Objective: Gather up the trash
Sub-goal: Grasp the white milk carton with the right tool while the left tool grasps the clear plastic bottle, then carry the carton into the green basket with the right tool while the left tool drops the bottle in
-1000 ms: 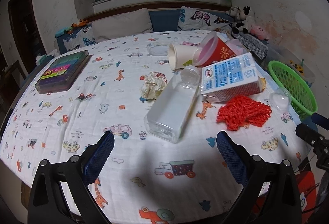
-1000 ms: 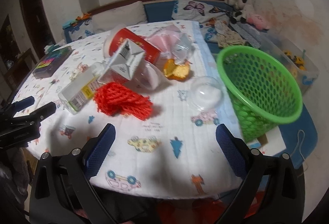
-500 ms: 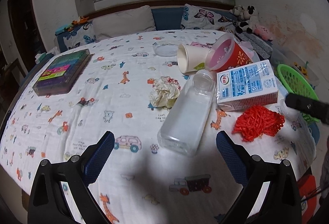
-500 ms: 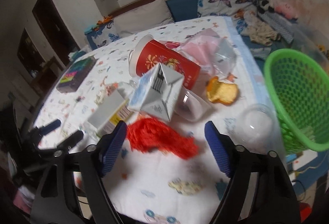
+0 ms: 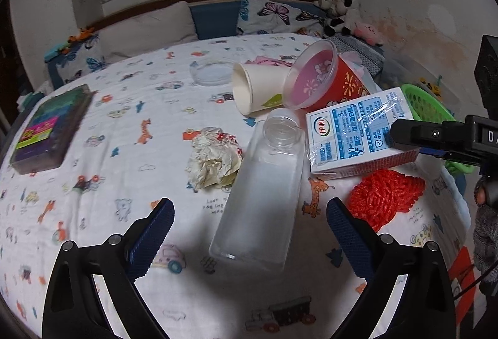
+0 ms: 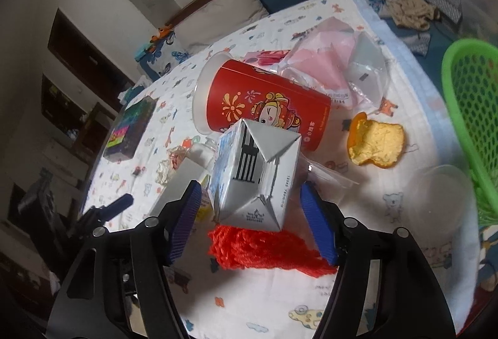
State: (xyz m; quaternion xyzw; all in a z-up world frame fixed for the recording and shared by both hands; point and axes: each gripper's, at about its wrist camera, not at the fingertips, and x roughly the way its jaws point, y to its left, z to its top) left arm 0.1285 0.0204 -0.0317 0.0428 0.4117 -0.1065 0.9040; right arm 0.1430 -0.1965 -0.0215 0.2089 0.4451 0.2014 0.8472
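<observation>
A white and blue milk carton (image 6: 255,180) lies on the patterned tablecloth; it also shows in the left wrist view (image 5: 358,133). My right gripper (image 6: 249,223) is open with its pads on either side of the carton's end, not touching it. A red mesh net (image 6: 264,248) lies under it. My left gripper (image 5: 249,239) is open around the base of a clear plastic bottle (image 5: 264,189) lying on its side. A crumpled paper ball (image 5: 214,161), a white paper cup (image 5: 258,90) and a red cup (image 5: 320,80) lie nearby.
A green mesh basket (image 6: 473,108) stands off the table's right edge. An orange peel (image 6: 376,143), a clear dome lid (image 6: 442,199) and a pink plastic bag (image 6: 323,58) lie near it. A dark box (image 5: 49,127) sits at the left. A bench with cushions lies behind.
My right gripper has moved forward and left, over the red net, until its fingers flank the carton's end. My left gripper has moved forward toward the bottle.
</observation>
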